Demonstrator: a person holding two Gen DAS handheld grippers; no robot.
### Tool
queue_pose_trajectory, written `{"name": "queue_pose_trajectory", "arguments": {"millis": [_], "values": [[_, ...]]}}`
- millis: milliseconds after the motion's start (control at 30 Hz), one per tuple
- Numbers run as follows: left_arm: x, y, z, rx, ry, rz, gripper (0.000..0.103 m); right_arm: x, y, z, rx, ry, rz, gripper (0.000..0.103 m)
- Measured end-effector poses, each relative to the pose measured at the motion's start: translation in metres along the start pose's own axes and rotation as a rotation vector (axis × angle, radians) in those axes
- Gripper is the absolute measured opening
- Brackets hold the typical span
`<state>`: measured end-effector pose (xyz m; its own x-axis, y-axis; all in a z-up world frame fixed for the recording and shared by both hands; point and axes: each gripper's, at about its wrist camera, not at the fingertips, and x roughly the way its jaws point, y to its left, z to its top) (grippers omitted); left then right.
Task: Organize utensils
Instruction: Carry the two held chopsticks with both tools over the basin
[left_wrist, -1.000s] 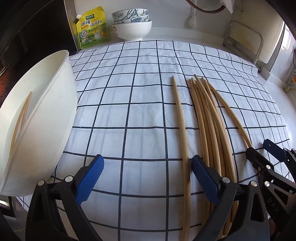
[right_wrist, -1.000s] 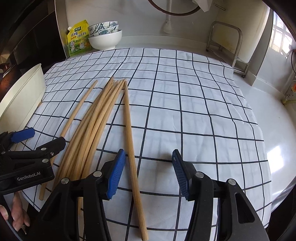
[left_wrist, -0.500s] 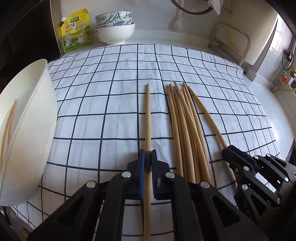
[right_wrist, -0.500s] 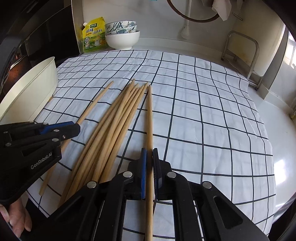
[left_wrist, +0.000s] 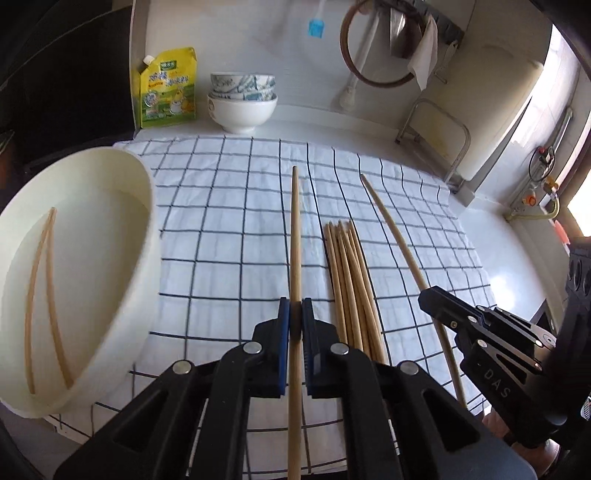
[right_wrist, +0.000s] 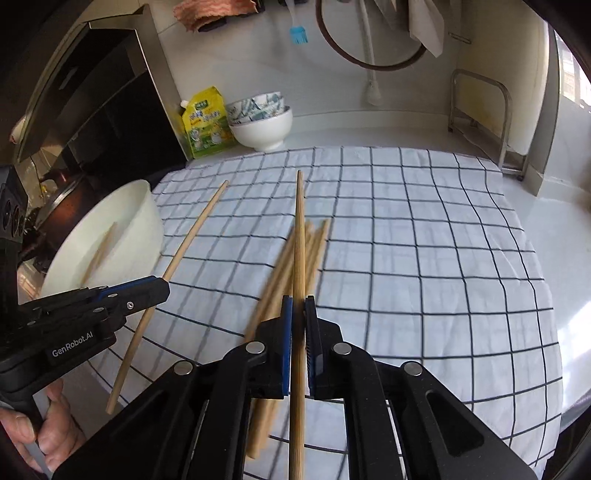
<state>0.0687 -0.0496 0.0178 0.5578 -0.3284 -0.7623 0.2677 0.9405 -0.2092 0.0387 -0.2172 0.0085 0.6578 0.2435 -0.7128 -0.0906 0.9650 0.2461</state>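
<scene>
left gripper (left_wrist: 295, 323): clenched on one chopstick (left_wrist: 294, 236) | right gripper (right_wrist: 298, 314): clenched on another chopstick (right_wrist: 299, 236) | bundle (left_wrist: 351, 280): mid-cloth (left_wrist: 229, 229) | tub (left_wrist: 122, 280): cloth's left edge

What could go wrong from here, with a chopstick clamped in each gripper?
1. The left gripper pinches its chopstick well off centre, so it may pivot or slip.
2. The right gripper's chopstick hangs over the loose bundle; swinging toward the white tub could scatter it.

Bare cloth (right_wrist: 424, 258) right of chopstick pile (right_wrist: 288, 266)
</scene>
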Motion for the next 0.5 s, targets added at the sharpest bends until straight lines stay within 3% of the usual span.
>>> {"name": "queue_pose_trajectory", "arguments": {"millis": [200,300,500], "values": [[-0.05,0.057,0.02,-0.057,-0.103,0.068,0.007,0.011,0.078,0.043,-0.078,-0.035,0.167,0.007],[-0.064,0.094,0.023,-0.084,-0.129,0.14,0.007,0.029,0.122,0.056,-0.132,-0.027,0.228,0.007],[-0.068,0.17,0.024,-0.152,-0.123,0.241,0.007,0.082,0.193,0.068,-0.197,0.082,0.293,0.007]]}}
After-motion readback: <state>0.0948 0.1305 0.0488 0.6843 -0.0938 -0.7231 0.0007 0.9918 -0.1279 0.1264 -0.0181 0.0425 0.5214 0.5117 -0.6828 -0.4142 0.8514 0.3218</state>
